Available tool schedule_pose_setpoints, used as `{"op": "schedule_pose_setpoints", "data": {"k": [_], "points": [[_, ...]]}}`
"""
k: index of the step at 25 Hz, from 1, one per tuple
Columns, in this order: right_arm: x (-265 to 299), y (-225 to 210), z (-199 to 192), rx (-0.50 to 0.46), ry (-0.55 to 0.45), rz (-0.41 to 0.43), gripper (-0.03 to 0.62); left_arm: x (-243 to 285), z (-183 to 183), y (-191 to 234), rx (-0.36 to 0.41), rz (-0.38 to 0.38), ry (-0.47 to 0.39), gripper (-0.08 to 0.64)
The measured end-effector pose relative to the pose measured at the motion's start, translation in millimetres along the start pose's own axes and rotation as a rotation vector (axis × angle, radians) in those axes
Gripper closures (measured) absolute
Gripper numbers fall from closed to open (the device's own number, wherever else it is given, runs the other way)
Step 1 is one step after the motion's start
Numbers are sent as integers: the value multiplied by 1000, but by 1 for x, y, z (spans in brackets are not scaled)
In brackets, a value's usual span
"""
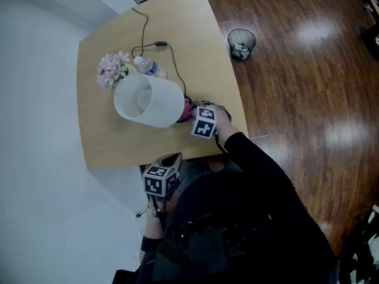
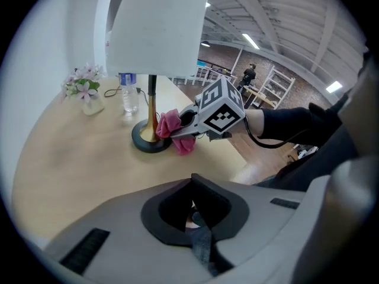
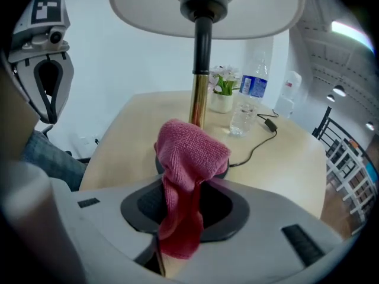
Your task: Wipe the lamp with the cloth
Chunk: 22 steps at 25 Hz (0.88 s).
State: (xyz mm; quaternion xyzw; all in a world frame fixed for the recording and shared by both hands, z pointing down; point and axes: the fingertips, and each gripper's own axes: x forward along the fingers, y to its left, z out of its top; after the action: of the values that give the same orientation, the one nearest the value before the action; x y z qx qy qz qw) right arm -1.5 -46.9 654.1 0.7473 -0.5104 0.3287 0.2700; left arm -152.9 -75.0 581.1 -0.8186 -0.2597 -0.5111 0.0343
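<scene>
your right gripper point(image 3: 183, 218) is closest to its own camera, jaws clamped on the pink cloth point(image 3: 190, 158) — one end hangs down through the jaws and the rest bunches into a rounded wad just ahead of the tips. straight beyond that wad stands the lamp point(image 3: 200, 70): its gold-and-black pole point(image 3: 198, 102) rises directly behind the cloth and the white shade point(image 3: 207, 7) spreads overhead. seen from the left gripper view, the cloth sits low against the round black base point(image 2: 145, 145), touching the foot of the pole on the side nearest the right gripper. further ahead of that gripper and off to its right on the table point(image 3: 296, 158) are a small pot of flowers point(image 3: 223, 90), a water bottle point(image 3: 250, 102) and a black cable point(image 3: 260, 139) running back toward the base. your left gripper point(image 2: 192, 209) has its jaws drawn fully together — it hangs at the table's near edge, well apart from the lamp, which stands ahead of it and a little to its left.
</scene>
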Motion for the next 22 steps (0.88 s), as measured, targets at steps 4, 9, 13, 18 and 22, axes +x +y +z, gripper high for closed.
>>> {"op": "schedule_pose_setpoints", "data": {"k": [4,9,13,18,22], "points": [[-4,-7,-27,38,39,0,465,1,-16,-4,-40,6,19,558],[-23,-29,-39,127,-4,-22,465,0,-12,6,-70,5,15,558],[-46,-47,-12,165,-127,-11,465,8,2,12,-82,-32,-24,558],[-50,-59,25,85,-218,34,465,29,15,7,-24,-96,-28,558],[-34,-55,43,10,-260,87,465,30,21,7,-32,-79,-37,558]]}}
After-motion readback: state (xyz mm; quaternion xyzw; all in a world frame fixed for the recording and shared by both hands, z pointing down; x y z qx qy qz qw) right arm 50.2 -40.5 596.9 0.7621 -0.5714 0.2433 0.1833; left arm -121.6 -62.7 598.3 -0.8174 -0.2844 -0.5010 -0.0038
